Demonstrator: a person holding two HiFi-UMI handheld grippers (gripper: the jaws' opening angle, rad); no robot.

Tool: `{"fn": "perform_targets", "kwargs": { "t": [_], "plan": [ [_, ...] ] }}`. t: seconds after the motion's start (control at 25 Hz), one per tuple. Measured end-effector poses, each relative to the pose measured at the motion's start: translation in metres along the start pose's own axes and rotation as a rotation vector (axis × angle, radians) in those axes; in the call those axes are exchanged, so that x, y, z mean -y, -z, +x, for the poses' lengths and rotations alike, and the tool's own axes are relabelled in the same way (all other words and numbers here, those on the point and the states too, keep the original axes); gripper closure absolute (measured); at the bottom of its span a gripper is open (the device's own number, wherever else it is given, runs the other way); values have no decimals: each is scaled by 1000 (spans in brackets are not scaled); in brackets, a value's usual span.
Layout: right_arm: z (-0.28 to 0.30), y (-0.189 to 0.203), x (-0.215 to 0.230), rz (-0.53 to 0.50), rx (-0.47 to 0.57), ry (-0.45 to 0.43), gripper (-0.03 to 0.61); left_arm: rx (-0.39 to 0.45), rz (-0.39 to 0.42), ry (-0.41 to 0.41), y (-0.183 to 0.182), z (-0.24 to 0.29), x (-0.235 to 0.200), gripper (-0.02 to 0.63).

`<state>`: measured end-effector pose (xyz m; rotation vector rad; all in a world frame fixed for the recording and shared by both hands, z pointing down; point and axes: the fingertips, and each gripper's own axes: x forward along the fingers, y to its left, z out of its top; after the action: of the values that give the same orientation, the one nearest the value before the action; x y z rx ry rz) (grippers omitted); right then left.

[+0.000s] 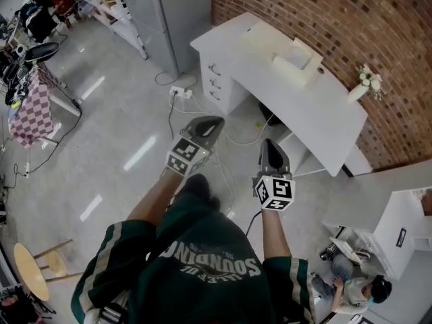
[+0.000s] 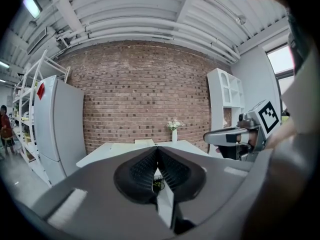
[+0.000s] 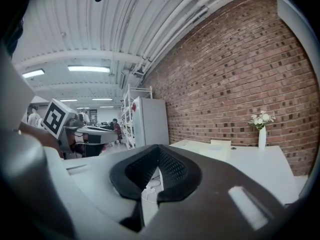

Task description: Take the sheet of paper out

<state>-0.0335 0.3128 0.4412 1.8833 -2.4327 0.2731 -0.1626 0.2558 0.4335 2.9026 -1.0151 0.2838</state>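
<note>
Sheet of paper not made out; likely in the cream box [image 1: 298,59] on the white counter [image 1: 317,113], well ahead. Left gripper [image 1: 206,123] and right gripper [image 1: 271,144] both pressed together, empty. Risk: arriving with jaws unopened, nudging or crumpling the sheet.

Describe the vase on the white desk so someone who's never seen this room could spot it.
Find the red brick wall; a long white desk stands along it. At the desk's end away from the drawers stands a slim white vase. It alone is upright and holds white flowers, unlike the low cream box near the middle.
</note>
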Motion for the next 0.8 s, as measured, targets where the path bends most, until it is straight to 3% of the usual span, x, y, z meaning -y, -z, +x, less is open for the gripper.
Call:
{"fn": "perform_targets", "kwargs": {
  "t": [0.4,0.8],
  "plan": [
    [33,-1,8,-12,-15,20,578,5,-25,30,5,23,-23,603],
    [113,-16,29,-24,-21,74,578,14,-31,88,-2,85,-89,603]
  ]
}}
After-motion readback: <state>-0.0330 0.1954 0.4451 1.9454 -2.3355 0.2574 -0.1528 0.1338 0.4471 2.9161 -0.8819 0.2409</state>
